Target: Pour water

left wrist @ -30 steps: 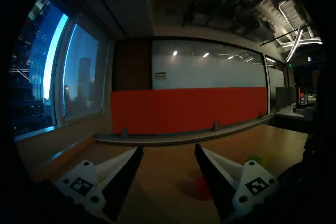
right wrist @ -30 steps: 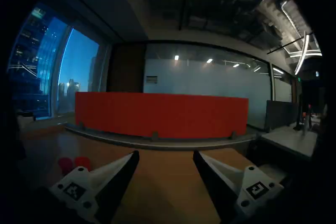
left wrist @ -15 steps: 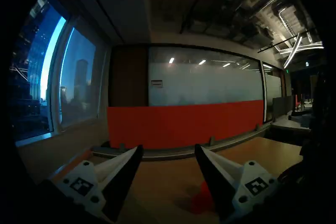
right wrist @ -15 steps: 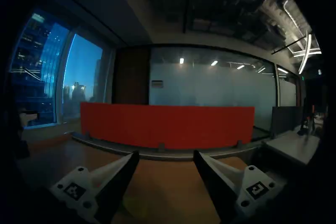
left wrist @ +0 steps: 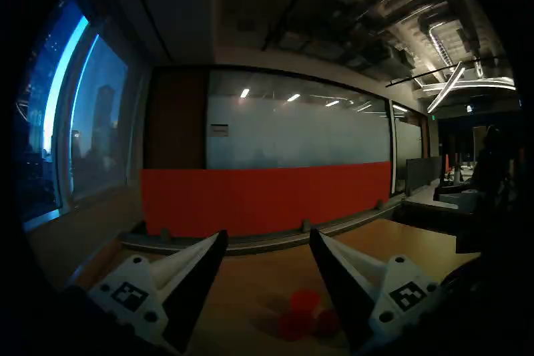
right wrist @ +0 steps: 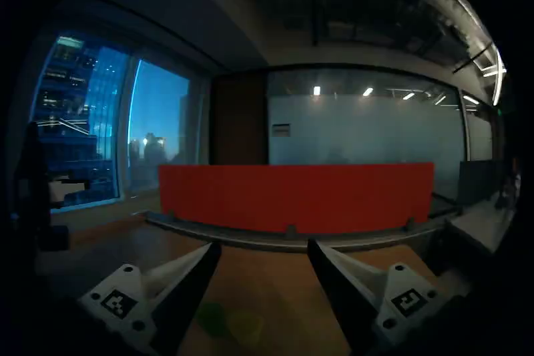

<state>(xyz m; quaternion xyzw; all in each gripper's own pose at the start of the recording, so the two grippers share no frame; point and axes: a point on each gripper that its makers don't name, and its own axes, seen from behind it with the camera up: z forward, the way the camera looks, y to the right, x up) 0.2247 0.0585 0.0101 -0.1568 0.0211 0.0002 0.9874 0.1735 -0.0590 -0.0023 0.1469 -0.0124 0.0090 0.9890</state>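
Where the left tongs (left wrist: 267, 268) reach forward in the left gripper view, the two fingers are seen wide apart, with bare wooden bench (left wrist: 248, 289) showing in the gap. A square marker is carried on each finger block. Just past the right-hand finger, low in that view, three red cups (left wrist: 304, 312) are grouped on the bench, touching or nearly so; they are blurred, and whether anything is in them cannot be told. One is partly hidden behind the finger.

In the right gripper view the right tongs (right wrist: 263, 269) are likewise spread, gripping nothing. Between their fingers, close in and low, a green blur (right wrist: 213, 316) and a yellow-green blur (right wrist: 246, 326) are noted side by side on the bench (right wrist: 287, 289); their shape cannot be made out.

Farther off, a grey rail is seen along the far edge of the bench, and a red panel (left wrist: 260, 197) is mounted upright on it. Behind the panel a frosted glass wall (left wrist: 294, 130) is lit by small ceiling lamps. Tall windows (right wrist: 93, 135) with dusk-blue sky and city towers are set to the left. A dark upright shape (right wrist: 32, 182) at the left edge of the right gripper view is not identified.
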